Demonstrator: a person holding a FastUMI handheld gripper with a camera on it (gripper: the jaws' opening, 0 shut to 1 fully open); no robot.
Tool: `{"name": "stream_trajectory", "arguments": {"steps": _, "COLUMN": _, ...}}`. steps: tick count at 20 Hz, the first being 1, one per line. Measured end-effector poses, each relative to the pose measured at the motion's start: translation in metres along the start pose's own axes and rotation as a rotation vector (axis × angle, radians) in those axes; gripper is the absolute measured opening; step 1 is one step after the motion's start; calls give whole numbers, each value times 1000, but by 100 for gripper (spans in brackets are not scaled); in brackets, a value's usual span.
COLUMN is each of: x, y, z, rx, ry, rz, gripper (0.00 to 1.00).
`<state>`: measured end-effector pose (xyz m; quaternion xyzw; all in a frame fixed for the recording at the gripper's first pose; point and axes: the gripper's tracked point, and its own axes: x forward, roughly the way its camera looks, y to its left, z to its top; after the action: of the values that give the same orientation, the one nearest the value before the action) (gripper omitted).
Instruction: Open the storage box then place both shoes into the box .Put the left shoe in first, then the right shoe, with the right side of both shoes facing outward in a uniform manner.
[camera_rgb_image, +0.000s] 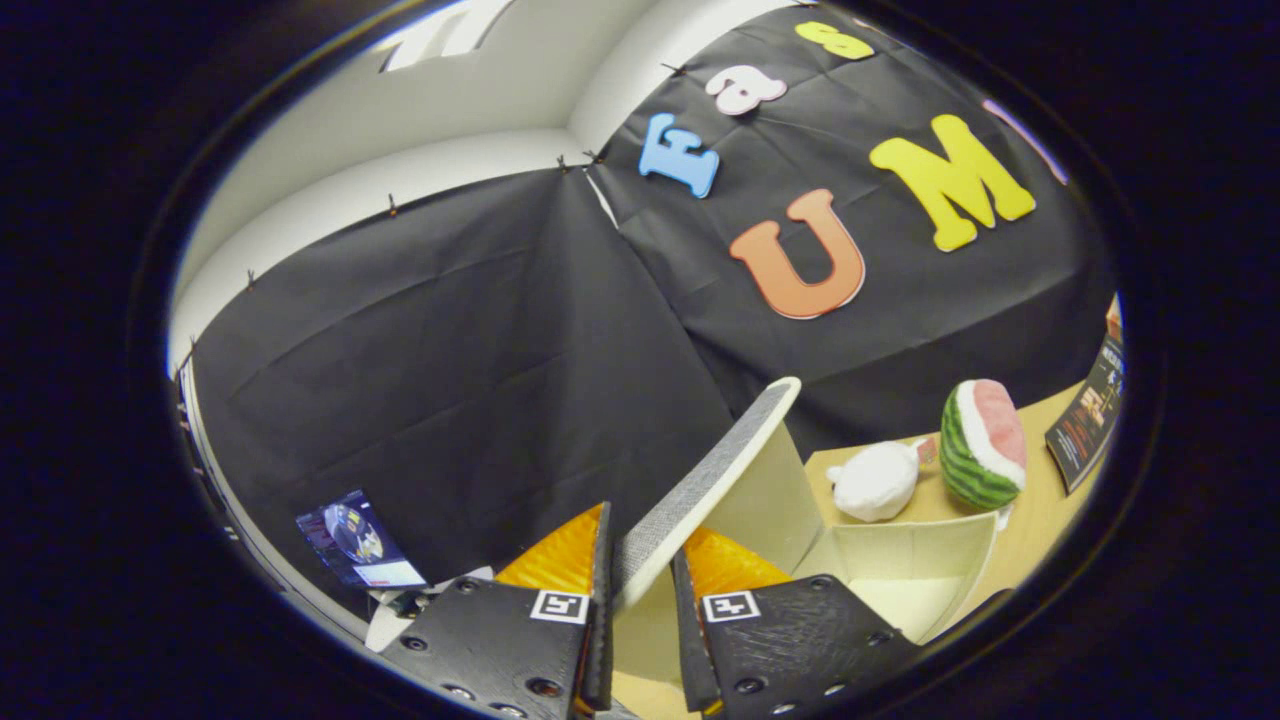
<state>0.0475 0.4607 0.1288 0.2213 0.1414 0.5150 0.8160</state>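
Fingers: my gripper is pinching the free edge of the lid, one finger on each face, with only the thickness of the lid between them.
Lid: the cream, flat, stiff lid with a grey woven-textured face stands raised and slanting up and away from my fingers, still joined to the box along its far side, as far as I can tell.
Box: the cream, square-walled storage box lies just ahead of my fingers, under and beside the lifted lid; its interior shows open, and the part I can see holds nothing.
Table: the tan wooden tabletop carries the box.
Beyond the box: a white, round plush toy sits just behind the box's far wall, with a green-and-pink plush watermelon slice next to it and a dark printed card farther out.
Beside my fingers, away from the box: a small lit screen.
Done, by my judgement: opening of the box is well under way or nearly complete.
Left, by my judgement: releasing the lid, then placing the left shoe and the right shoe, right sides outward; no shoe lies in the visible part of the box.
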Motion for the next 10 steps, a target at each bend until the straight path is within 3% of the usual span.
{"name": "stream_trajectory", "arguments": {"steps": 6, "x": 47, "y": 19, "z": -17, "rx": -81, "ry": 35, "rz": -29, "gripper": 33}}
{"name": "stream_trajectory", "arguments": {"steps": 8, "x": 55, "y": 20, "z": -22, "rx": -220, "ry": 40, "rz": -70, "gripper": 53}}
{"name": "stream_trajectory", "arguments": {"steps": 10, "x": 60, "y": 26, "z": -29, "rx": -274, "ry": 26, "rz": -69, "gripper": 74}}
